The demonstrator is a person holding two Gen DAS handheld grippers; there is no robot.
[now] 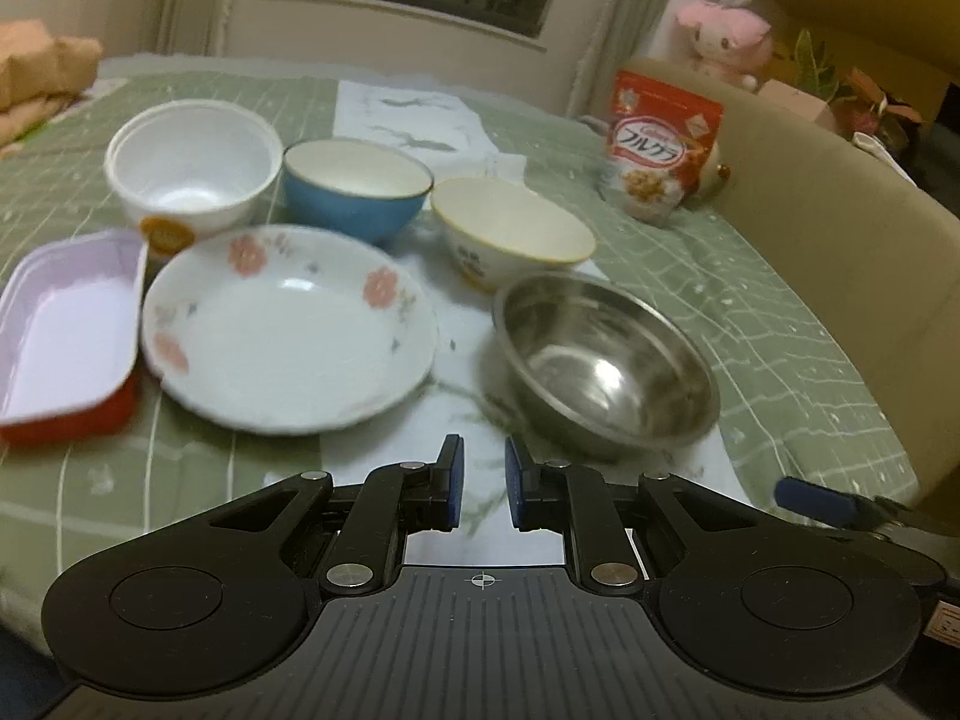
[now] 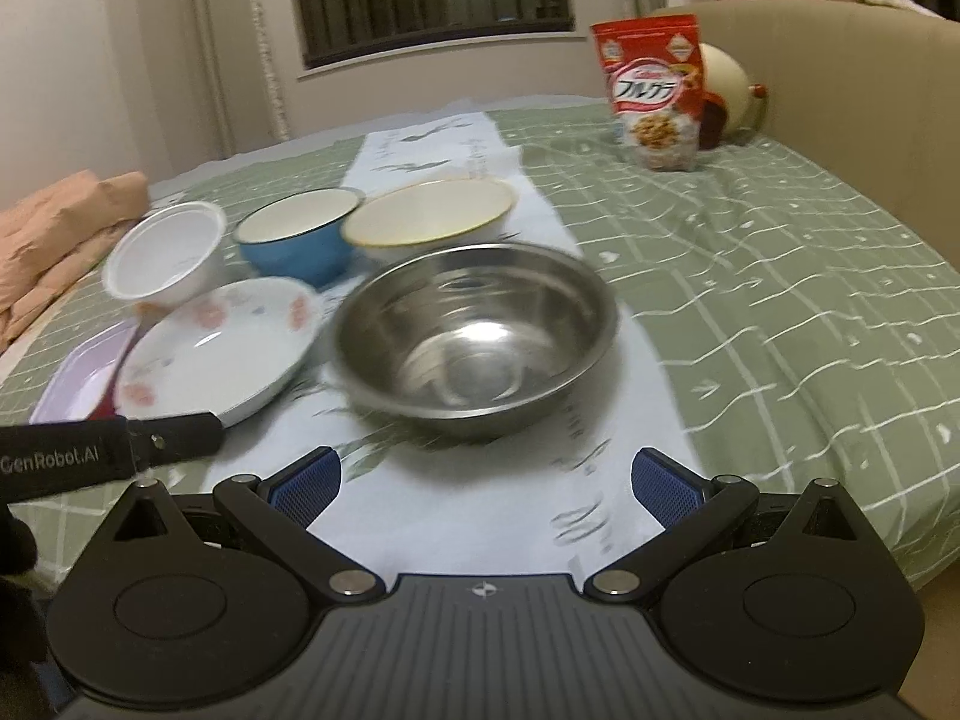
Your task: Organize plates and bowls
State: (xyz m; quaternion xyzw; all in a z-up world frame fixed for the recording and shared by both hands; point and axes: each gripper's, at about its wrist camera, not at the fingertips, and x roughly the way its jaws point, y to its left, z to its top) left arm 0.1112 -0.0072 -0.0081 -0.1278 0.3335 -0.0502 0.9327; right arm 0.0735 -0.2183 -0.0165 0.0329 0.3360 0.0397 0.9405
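Note:
A steel bowl (image 1: 606,360) (image 2: 474,336) sits nearest on the white runner. Left of it lies a flowered white plate (image 1: 288,330) (image 2: 216,348). Behind stand a white foam bowl (image 1: 192,162) (image 2: 165,258), a blue bowl (image 1: 354,186) (image 2: 297,234) and a cream bowl (image 1: 510,228) (image 2: 429,213). A red tray with a pale inside (image 1: 66,330) (image 2: 84,372) is at far left. My left gripper (image 1: 483,486) is nearly closed and empty, short of the plate and steel bowl. My right gripper (image 2: 483,486) is wide open and empty, just before the steel bowl.
A red cereal bag (image 1: 660,150) (image 2: 657,90) stands at the back right on the green checked cloth (image 2: 780,300). A beige chair back (image 1: 840,228) curves along the right. Folded peach cloth (image 2: 54,228) lies at the left. The left gripper's finger (image 2: 162,435) shows in the right view.

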